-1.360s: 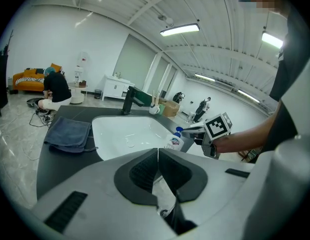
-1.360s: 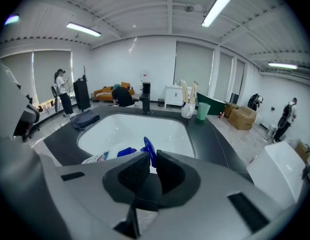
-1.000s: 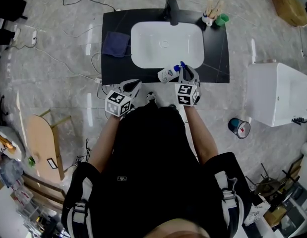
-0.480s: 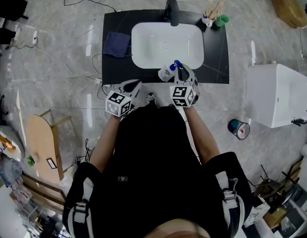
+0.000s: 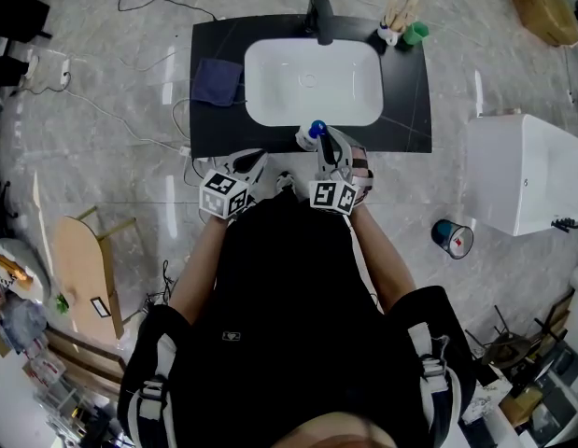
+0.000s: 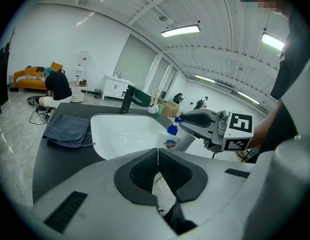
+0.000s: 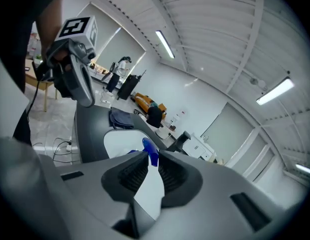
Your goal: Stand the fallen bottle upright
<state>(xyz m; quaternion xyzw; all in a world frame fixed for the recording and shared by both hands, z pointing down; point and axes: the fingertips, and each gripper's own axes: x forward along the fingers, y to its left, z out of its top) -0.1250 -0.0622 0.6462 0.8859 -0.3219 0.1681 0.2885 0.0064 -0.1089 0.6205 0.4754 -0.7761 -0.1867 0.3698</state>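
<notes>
A white pump bottle (image 5: 312,134) with a blue top stands upright on the black counter (image 5: 410,110), at the sink's front rim. My right gripper (image 5: 324,149) reaches it from the near side. In the right gripper view the blue pump (image 7: 150,153) sits between the pads of this gripper (image 7: 149,158), touching both; its jaws have just been opening with the bottle still between them. The left gripper view shows the bottle (image 6: 170,143) upright under the right gripper (image 6: 184,120). My left gripper (image 5: 251,162) hovers at the counter's front edge, its jaws (image 6: 157,153) shut on nothing.
The white sink basin (image 5: 260,63) fills the counter's middle, with a black faucet (image 5: 321,17) behind it. A folded dark blue cloth (image 5: 218,82) lies left of it. Cups with brushes (image 5: 401,28) stand at the back right. A white box (image 5: 527,175) stands on the floor to the right.
The bottle, leaning with its pump towards the right, has been swung upright and shifted slightly left. My right gripper rolled and moved left with it. The left gripper stayed put.
</notes>
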